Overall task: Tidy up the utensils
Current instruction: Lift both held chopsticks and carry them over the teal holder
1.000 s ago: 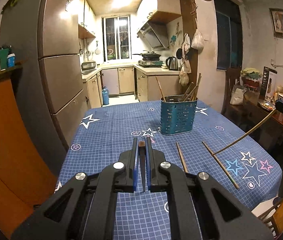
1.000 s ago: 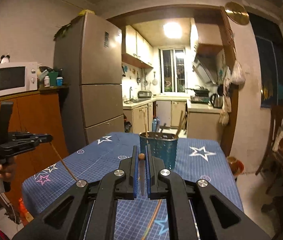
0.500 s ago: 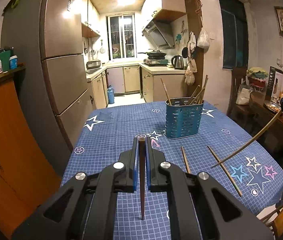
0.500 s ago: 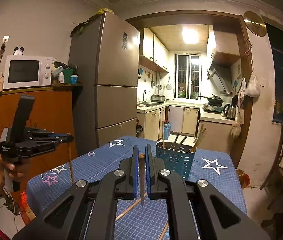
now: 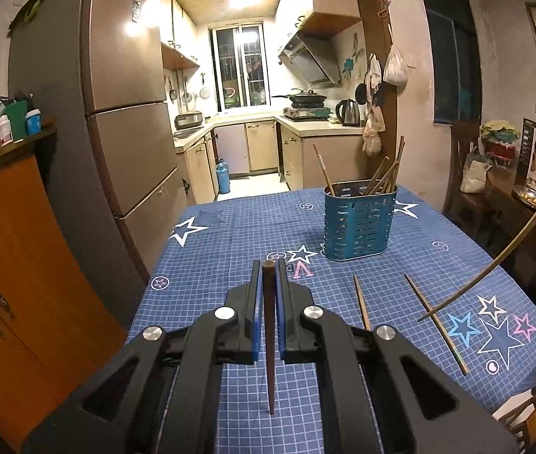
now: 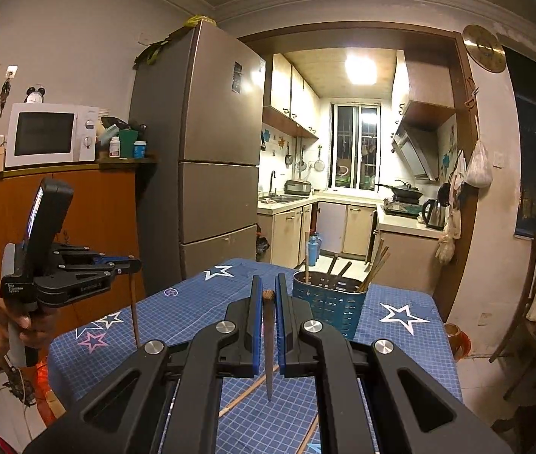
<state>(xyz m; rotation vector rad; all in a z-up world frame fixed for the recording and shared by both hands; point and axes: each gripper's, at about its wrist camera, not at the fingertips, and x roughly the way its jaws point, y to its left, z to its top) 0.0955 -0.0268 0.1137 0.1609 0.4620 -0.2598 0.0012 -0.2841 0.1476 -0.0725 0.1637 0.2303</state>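
Chopsticks are clamped in both tools: the left hand-held gripper (image 5: 268, 291) has its blue-lined jaws pressed on a dark brown chopstick (image 5: 269, 340) that hangs point-down between them, its blunt top level with the fingertips. In the right wrist view this same left hand-held gripper (image 6: 133, 265) shows at the left, held up in the person's hand (image 6: 10, 317), with the thin stick (image 6: 134, 310) dangling below its tip over the counter's edge.

The right hand-held gripper (image 6: 266, 295) is likewise closed on a second dark chopstick (image 6: 268, 344), round-ended at the top and tapering downward. From the left wrist view only a dark corner of that gripper shows at the right edge, and a long pale stick (image 5: 494, 261) slants down from it toward the counter.

Beneath both tools lies the counter (image 5: 230, 249), covered in a blue checked cloth with stars. Two loose chopsticks lie on it to the right of the left gripper: a short one (image 5: 361, 306) and a longer one (image 5: 436, 323), near each other but apart. Farther back stands the teal slotted utensil holder (image 5: 358, 223), upright, with several chopsticks (image 5: 385, 174) leaning inside. Beyond it are the fridge (image 5: 124, 113) and the kitchen.
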